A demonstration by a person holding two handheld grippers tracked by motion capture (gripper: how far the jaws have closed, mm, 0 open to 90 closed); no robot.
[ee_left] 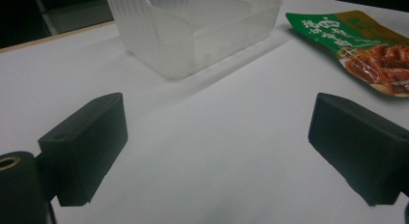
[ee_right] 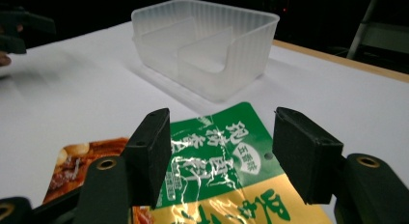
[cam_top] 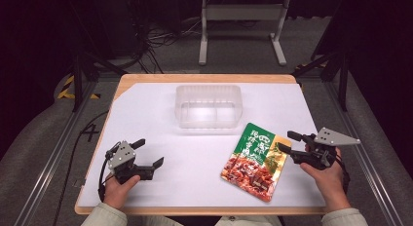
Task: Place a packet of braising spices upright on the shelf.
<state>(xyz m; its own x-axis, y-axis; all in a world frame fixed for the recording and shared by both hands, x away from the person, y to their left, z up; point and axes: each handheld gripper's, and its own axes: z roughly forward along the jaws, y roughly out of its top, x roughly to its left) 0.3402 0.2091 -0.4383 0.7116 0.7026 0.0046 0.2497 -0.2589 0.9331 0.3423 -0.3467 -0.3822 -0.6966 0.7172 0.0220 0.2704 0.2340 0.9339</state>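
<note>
Pouch (cam_top: pixel 254 160): green top w/ white script, yellow corner, red-brown food print; bin (cam_top: pixel 209 106) translucent white, ribbed; sheet (cam_top: pixel 146 109) white.

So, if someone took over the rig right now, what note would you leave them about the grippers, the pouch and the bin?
Left hand-held gripper: open, nothing between the jaws, over bare white table at the near left.
Right hand-held gripper: open, jaws straddling the right edge of the food pouch, not yet clamped on it.
Pouch: lying flat on the table, near right of the clear plastic bin.
Bin: at the centre rear, divided inside, holds nothing.
Done: the right gripper is at the pouch.
Left, probably: close on the pouch, lift it and put it in the bin.
</note>
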